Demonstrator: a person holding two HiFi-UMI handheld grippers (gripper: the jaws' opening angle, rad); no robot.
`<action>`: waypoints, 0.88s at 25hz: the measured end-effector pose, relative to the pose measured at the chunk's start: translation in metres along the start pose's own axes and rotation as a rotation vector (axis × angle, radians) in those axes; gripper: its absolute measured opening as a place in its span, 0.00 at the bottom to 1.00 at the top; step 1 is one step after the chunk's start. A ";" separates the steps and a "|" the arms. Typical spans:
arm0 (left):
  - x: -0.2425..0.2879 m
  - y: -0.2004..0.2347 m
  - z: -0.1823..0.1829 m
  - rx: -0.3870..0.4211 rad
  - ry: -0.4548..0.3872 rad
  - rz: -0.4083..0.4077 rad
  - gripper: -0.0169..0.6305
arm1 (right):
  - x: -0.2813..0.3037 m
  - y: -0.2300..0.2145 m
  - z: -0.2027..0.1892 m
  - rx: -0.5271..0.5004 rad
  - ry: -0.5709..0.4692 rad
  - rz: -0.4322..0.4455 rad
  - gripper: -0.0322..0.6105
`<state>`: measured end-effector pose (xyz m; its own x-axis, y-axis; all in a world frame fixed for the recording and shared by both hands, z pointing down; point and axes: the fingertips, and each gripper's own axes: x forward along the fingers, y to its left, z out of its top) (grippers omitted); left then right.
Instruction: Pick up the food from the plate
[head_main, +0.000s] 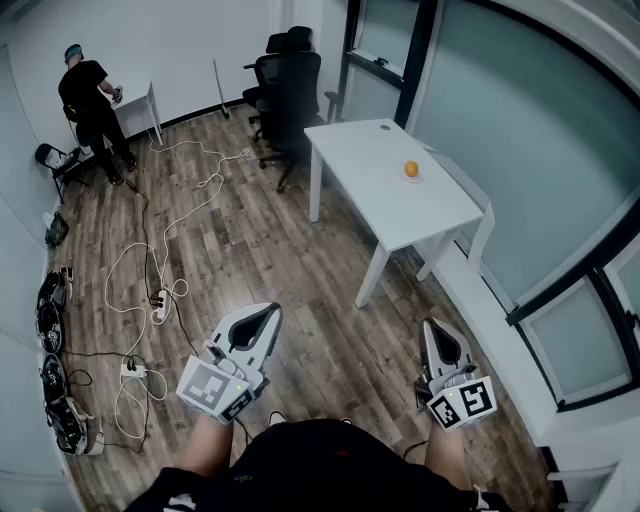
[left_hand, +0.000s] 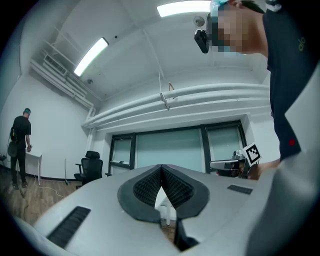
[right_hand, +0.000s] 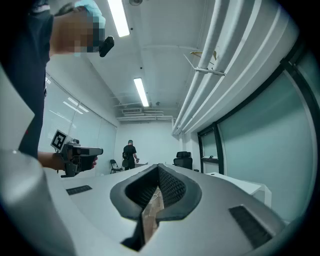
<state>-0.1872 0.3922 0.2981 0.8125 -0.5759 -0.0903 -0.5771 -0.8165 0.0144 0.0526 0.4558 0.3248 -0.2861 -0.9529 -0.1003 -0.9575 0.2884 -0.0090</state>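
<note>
Low over the wooden floor (head_main: 260, 250), the person holds the left gripper (head_main: 268, 314) and the right gripper (head_main: 432, 326) about level, side by side and apart, both directed toward the white worktop (head_main: 360, 150). In the left gripper view, its fingers (left_hand: 145, 189) meet at the tips with nothing between them. In the right gripper view, its fingers (right_hand: 174, 187) are likewise closed tip to tip and empty. The food (head_main: 411, 168) is a round orange item resting on a small pale plate (head_main: 403, 179) near the window-side edge of the worktop, well apart from both grippers. Black office chairs (head_main: 290, 80) stand at the far end of the worktop. White cables (head_main: 160, 250) trail across the floor toward the far corner. A second person (head_main: 88, 100) in dark clothes stands there beside a small white desk (head_main: 138, 112).
</note>
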 end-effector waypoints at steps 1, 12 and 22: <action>-0.001 0.003 0.003 0.002 -0.004 -0.002 0.06 | 0.003 0.003 0.001 -0.002 0.000 0.003 0.08; -0.020 0.036 -0.004 -0.004 -0.006 0.033 0.06 | 0.028 0.032 0.000 -0.032 0.005 0.038 0.08; -0.072 0.098 -0.027 -0.027 0.020 0.051 0.06 | 0.089 0.110 -0.016 -0.157 0.067 0.187 0.08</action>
<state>-0.3003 0.3526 0.3327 0.7838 -0.6171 -0.0691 -0.6155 -0.7868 0.0449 -0.0784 0.4007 0.3311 -0.4553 -0.8901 -0.0196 -0.8804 0.4469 0.1584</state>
